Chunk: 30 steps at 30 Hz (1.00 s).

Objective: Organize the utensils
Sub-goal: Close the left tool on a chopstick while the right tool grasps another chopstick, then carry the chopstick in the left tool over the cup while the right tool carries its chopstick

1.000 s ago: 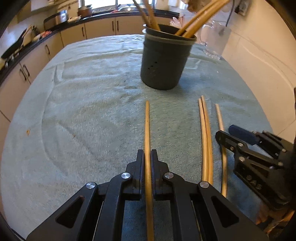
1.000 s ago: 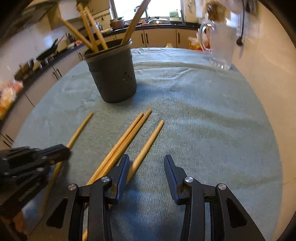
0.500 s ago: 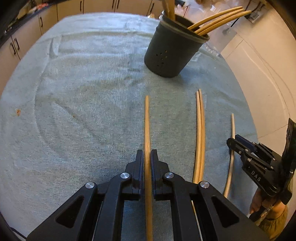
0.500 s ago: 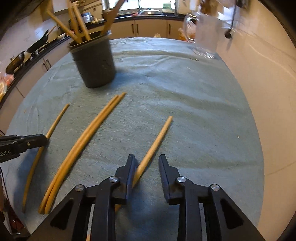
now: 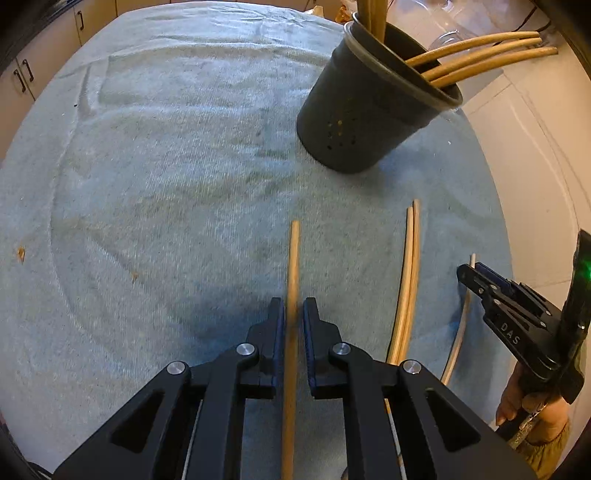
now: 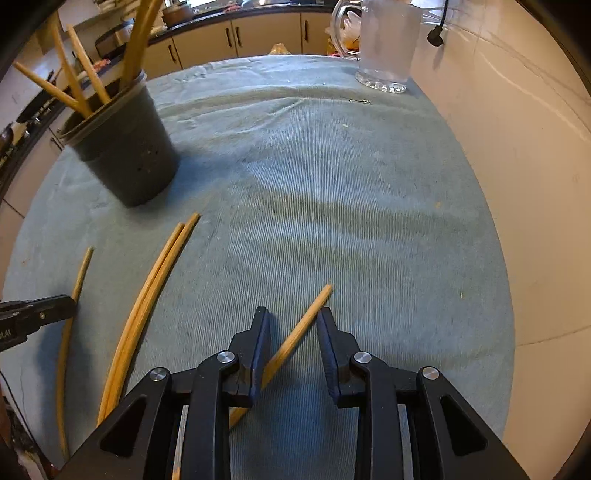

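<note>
My left gripper (image 5: 293,314) is shut on a wooden chopstick (image 5: 294,258) that runs forward between its fingers, lifted over the towel. A dark utensil holder (image 5: 365,110) with several chopsticks in it stands ahead to the right; it also shows in the right wrist view (image 6: 125,147). A pair of chopsticks (image 5: 408,273) lies on the towel to the right, seen too in the right wrist view (image 6: 155,280). My right gripper (image 6: 291,325) is open around a single chopstick (image 6: 299,332) that lies slanted across its gap on the towel.
A grey-green towel (image 6: 332,184) covers the table. A glass jug (image 6: 384,44) stands at the far right corner by the wall (image 6: 517,110). Kitchen cabinets (image 6: 258,33) run behind. The left gripper's tip (image 6: 37,314) shows at the left edge.
My left gripper has lifted its chopstick and swung so the holder sits further right. My right gripper has moved right, off the pair, and now straddles the single chopstick.
</note>
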Available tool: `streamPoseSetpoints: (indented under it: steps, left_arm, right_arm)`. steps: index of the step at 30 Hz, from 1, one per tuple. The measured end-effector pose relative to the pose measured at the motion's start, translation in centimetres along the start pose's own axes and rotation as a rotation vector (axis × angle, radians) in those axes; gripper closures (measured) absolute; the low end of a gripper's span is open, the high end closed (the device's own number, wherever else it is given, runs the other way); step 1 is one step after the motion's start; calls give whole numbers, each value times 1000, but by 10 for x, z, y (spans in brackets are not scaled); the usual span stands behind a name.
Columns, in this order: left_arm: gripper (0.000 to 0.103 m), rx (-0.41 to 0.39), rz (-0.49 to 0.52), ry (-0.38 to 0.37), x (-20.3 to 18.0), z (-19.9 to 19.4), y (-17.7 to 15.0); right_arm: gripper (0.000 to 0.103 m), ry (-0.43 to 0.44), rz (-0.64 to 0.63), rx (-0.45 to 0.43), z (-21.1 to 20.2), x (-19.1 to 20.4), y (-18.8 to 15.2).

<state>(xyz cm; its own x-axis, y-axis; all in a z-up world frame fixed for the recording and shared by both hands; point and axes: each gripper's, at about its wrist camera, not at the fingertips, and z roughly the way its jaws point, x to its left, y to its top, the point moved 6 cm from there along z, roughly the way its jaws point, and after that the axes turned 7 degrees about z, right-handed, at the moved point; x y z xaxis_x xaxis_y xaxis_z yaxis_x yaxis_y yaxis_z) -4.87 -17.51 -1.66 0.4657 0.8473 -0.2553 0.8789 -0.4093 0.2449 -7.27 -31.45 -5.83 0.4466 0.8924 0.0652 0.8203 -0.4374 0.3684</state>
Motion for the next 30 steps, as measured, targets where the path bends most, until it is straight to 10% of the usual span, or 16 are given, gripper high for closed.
streamPoseSetpoints:
  steps: [12,30]
  left_arm:
    - [98,-155,31,-13,-13,1,9]
    - [98,-590,159,110,-54,-134,-28]
  right_arm:
    - [98,84,41,16,-1,14,7]
    - [98,320,1,-536,-168,35,-14]
